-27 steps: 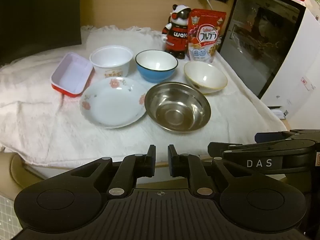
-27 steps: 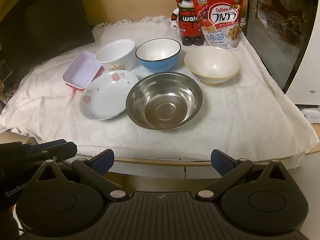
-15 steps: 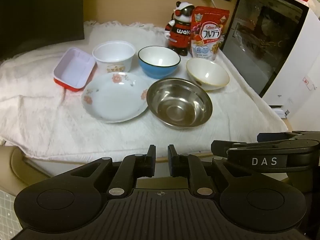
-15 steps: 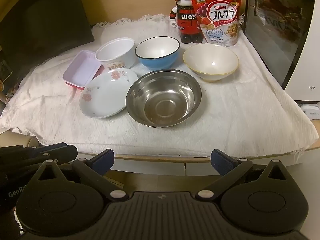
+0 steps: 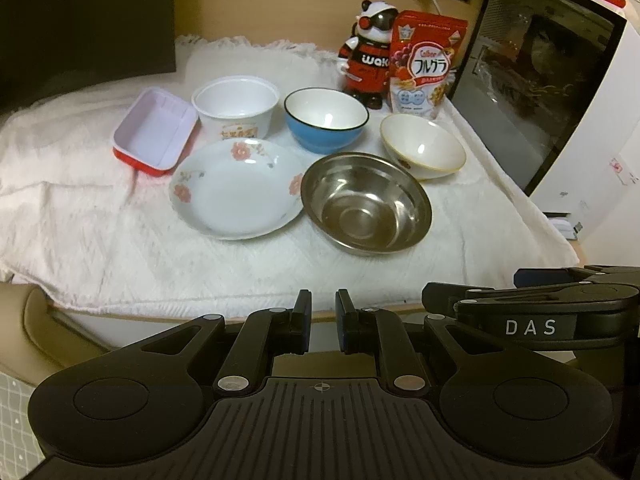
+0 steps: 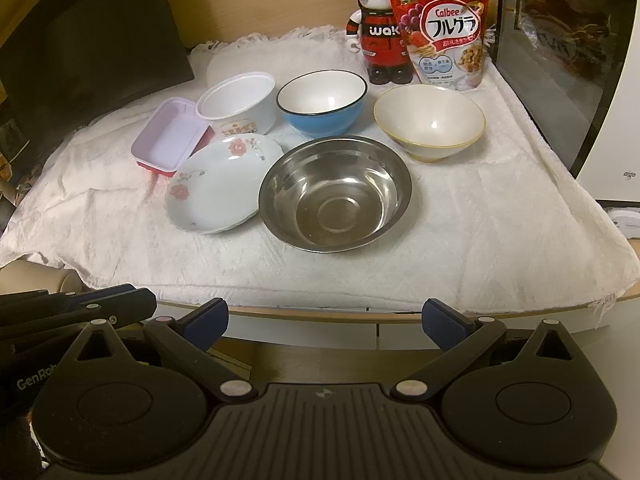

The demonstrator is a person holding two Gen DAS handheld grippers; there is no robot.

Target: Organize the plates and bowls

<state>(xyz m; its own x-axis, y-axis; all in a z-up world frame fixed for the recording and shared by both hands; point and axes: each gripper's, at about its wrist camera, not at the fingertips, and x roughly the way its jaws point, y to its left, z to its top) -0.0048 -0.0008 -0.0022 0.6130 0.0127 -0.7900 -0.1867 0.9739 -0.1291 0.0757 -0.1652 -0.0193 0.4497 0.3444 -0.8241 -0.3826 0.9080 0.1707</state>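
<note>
On a white cloth lie a floral plate (image 5: 236, 188) (image 6: 216, 188), a steel bowl (image 5: 366, 204) (image 6: 334, 194), a blue bowl (image 5: 326, 120) (image 6: 322, 102), a cream bowl (image 5: 422, 146) (image 6: 430, 120), a white cup bowl (image 5: 236, 106) (image 6: 238, 102) and a red rectangular dish (image 5: 154, 132) (image 6: 170, 140). My left gripper (image 5: 320, 320) is shut and empty, held before the table's front edge. My right gripper (image 6: 326, 320) is open and empty, also before the front edge, facing the steel bowl.
A panda figure (image 5: 370, 56) (image 6: 378, 28) and a red cereal bag (image 5: 424, 64) (image 6: 446, 28) stand at the back. A dark-doored white appliance (image 5: 552, 92) stands at the right. A dark screen (image 6: 88, 52) is at the back left.
Both grippers have moved a little forward toward the table; the dishes look slightly nearer. Neither gripper's jaws have changed.
</note>
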